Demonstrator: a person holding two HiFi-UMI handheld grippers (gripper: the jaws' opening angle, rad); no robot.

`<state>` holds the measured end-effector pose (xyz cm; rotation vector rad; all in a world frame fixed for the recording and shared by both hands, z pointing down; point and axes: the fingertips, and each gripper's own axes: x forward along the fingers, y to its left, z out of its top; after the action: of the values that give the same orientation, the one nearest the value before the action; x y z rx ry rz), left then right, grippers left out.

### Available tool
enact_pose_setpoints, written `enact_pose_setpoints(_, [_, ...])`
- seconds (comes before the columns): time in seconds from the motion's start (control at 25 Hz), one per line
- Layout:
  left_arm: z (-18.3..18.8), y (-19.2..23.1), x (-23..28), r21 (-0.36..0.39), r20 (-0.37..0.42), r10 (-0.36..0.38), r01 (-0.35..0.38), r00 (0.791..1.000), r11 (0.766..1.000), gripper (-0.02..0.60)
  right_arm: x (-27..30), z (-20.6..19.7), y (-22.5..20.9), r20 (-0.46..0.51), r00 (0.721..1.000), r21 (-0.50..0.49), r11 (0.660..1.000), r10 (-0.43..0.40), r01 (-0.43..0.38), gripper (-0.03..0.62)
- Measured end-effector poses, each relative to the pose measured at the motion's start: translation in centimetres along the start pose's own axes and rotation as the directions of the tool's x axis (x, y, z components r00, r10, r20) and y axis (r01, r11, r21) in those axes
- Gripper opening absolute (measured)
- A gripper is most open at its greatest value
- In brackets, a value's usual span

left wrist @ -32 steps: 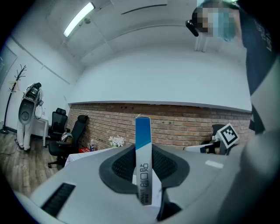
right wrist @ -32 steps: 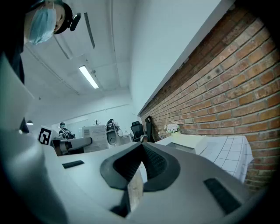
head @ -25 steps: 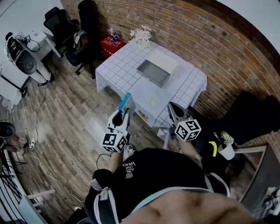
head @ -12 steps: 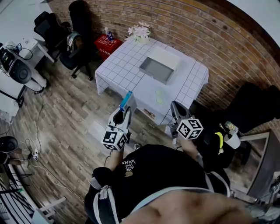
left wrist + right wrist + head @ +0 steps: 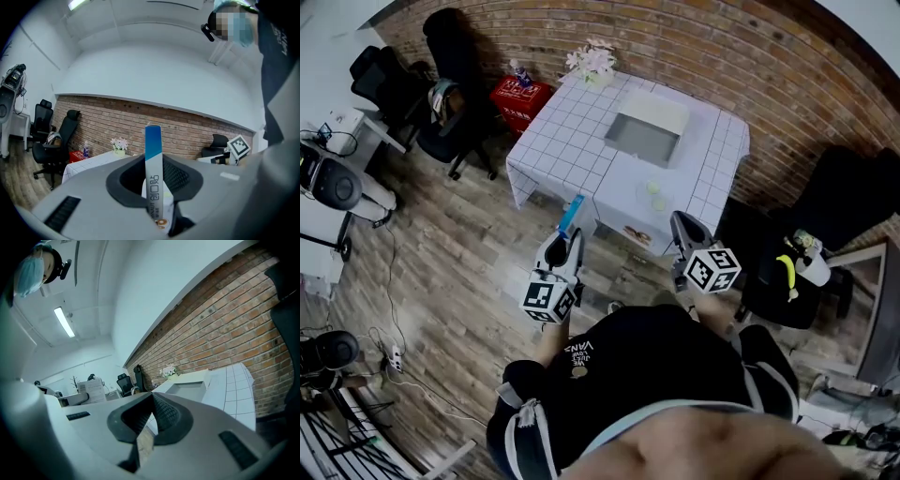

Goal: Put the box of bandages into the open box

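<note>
Currently the left tool [image 5: 567, 239] is clamped on the slim blue-and-white cardboard box of bandages [image 5: 153, 150]. It stands on edge between the pads, with a good part of its length sticking out past the tips. The right tool [image 5: 151, 401] has its jaws closed together with nothing in them. Both are over the wooden floor, well apart from the shallow grey open box [image 5: 643, 141], which sits on the square desk with the white grid cloth [image 5: 562, 141]. Risks, my read: the grip is on one end of a thin carton, so there is a long overhang. A knock against the open box's rim, or the pale lid flap on its far side, could lever the carton round or out of the pads. Squeezing harder would likely dent it. Letting go short or off-centre puts it on the cloth instead, near the couple of small pale items [image 5: 654, 193] by the near edge, too small to identify. The right tool is free to steady the open box if it slides. Count: one box of bandages, one open box, two tools, one desk, one bunch of white flowers [image 5: 592, 59] at the far corner, one red crate [image 5: 521, 93] beside the desk.
</note>
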<state>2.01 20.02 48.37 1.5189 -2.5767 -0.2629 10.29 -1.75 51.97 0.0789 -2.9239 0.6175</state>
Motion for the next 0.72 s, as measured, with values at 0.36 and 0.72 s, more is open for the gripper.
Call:
enact_pose_setpoints(0.36, [-1.2, 2.6, 1.2, -0.037, -0.020, -0.017, 0.016, 1.000, 0.999, 0.087, 1.6, -0.6, 0.2, -0.022, 0.999, -0.009, 0.999, -0.034, 0.034, -0.006])
enact_pose_setpoints(0.72, [-0.3, 4.0, 6.0, -0.027, -0.031, -0.021, 0.020, 0.999, 0.999, 0.087, 5.8, 0.8, -2.4, -0.031, 0.999, 0.005, 1.000, -0.029, 0.030, -0.006])
